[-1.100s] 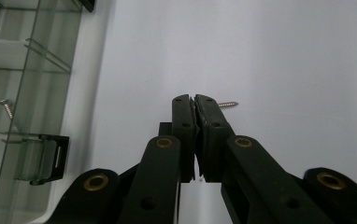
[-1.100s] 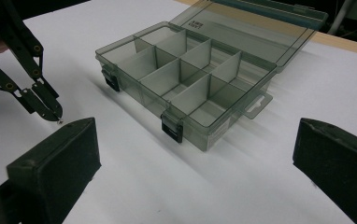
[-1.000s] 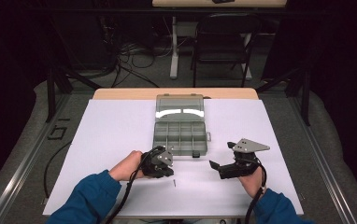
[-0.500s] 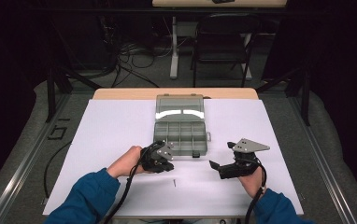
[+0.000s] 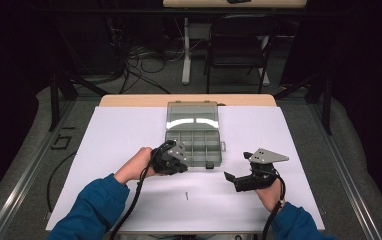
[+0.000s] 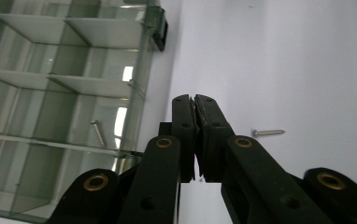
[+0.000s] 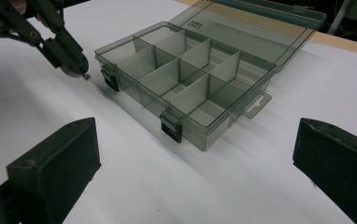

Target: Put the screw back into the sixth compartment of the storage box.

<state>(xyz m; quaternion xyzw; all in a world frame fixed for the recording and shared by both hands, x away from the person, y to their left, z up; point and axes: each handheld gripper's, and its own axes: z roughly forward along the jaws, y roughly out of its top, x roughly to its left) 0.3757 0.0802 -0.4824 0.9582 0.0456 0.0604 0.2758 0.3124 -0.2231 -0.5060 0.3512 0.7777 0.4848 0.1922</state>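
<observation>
Left tool (image 7: 76, 65) is pinched tight on a small screw (image 7: 87, 77) beside the open box's (image 5: 194, 145) near corner, one screw (image 6: 97, 133) already inside a compartment, another screw (image 5: 186, 196) waiting on the white surface (image 5: 119, 135), right tool (image 5: 236, 181) gaping wide, empty.

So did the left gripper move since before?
Yes. The left gripper has gone forward, away from the person, toward the compartment box. It is now at the box's near left corner, farther from the loose screw on the white sheet.
</observation>
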